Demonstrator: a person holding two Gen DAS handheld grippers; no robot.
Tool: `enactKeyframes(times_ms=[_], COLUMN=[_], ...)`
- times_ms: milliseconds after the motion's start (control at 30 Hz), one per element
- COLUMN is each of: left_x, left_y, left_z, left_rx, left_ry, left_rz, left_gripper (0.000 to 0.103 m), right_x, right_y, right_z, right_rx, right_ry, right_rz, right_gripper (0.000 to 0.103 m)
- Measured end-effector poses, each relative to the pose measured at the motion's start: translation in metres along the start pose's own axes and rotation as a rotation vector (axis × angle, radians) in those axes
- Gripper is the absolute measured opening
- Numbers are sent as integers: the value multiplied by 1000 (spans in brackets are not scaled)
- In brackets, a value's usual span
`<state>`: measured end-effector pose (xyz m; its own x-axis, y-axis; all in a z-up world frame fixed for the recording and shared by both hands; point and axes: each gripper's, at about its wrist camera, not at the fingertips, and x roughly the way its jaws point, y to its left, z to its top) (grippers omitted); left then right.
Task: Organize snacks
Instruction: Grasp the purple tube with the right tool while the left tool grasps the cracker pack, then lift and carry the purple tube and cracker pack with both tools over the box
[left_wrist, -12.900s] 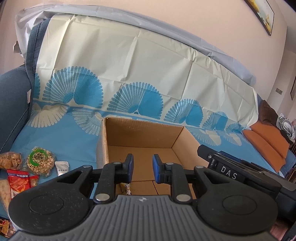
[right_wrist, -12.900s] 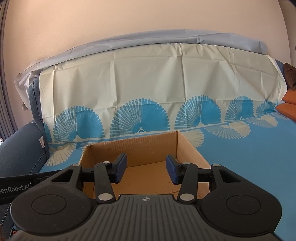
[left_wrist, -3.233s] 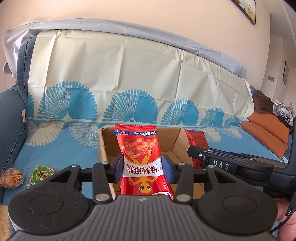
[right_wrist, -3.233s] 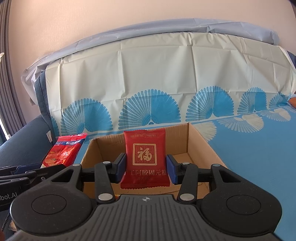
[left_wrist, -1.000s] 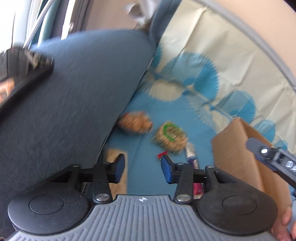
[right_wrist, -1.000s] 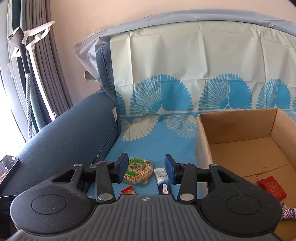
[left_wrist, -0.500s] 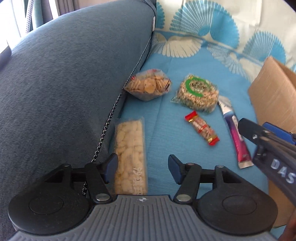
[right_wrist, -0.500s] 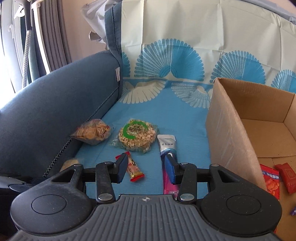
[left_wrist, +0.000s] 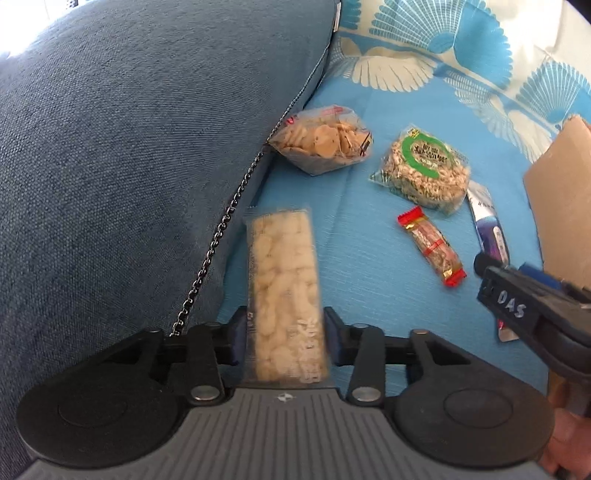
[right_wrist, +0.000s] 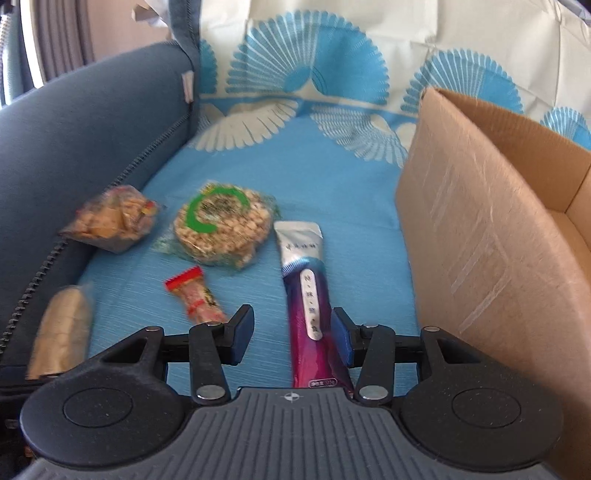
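A long clear pack of pale crackers (left_wrist: 282, 273) lies on the blue sofa cover beside the armrest. My left gripper (left_wrist: 284, 339) is closing, and its pads touch both long sides of the pack's near end. A purple and silver tube sachet (right_wrist: 304, 291) lies flat beside the cardboard box (right_wrist: 480, 240). My right gripper (right_wrist: 293, 332) straddles the tube's near end with its jaws opening slightly; the right pad is next to the tube and the left pad stands clear. In the left wrist view the right gripper (left_wrist: 517, 295) hovers over the tube (left_wrist: 491, 229).
A clear bag of round crackers (left_wrist: 321, 140), a round nut cake with a green ring (left_wrist: 424, 170) and a small red-ended bar (left_wrist: 432, 247) lie on the cover. The dark blue armrest (left_wrist: 129, 147) rises on the left. The box wall (left_wrist: 561, 206) stands on the right.
My left gripper has dropped onto the long cracker pack and its jaws have narrowed round it. My right gripper has sunk toward the purple tube, which now lies between its jaws.
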<state>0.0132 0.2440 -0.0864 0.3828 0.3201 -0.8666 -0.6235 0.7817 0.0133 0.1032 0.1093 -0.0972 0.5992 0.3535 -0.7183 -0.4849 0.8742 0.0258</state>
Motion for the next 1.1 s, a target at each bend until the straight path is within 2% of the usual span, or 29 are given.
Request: enactKeyframes(times_ms=[100, 267, 333, 400, 500, 700, 800, 967, 1100], left_x=[0, -3, -5, -5, -8, -16, -19, -17, -16], left_y=[2, 5, 5, 6, 7, 8, 10, 14, 15], left_z=[1, 2, 2, 3, 4, 8, 11, 12, 9], left_rx=[-8, -20, -24, -30, -43, -69, -94, -119, -129], left_ry=[0, -4, -7, -10, -20, -47, -62, -28, -5], left_rz=[-11, -32, -37, -44, -58, -106, -142, -224, -235], left_gripper=[41, 41, 41, 41, 41, 41, 41, 41, 40], right_x=[9, 13, 13, 11, 8, -10, -21, -35, -33], right_y=[-4, -6, -7, -8, -8, -6, -7, -6, -3], right_z=[-2, -2, -3, -2, -2, 1, 1, -6, -16], right_rx=[20, 43, 49, 48, 42, 26, 12, -59, -114], right_ry=[39, 43, 40, 36, 34, -6, -2, 32, 145], right_rz=[-21, -12, -4, 3, 26, 69, 94, 146, 208], right_gripper=[48, 48, 44, 32, 25, 17, 17, 17, 18])
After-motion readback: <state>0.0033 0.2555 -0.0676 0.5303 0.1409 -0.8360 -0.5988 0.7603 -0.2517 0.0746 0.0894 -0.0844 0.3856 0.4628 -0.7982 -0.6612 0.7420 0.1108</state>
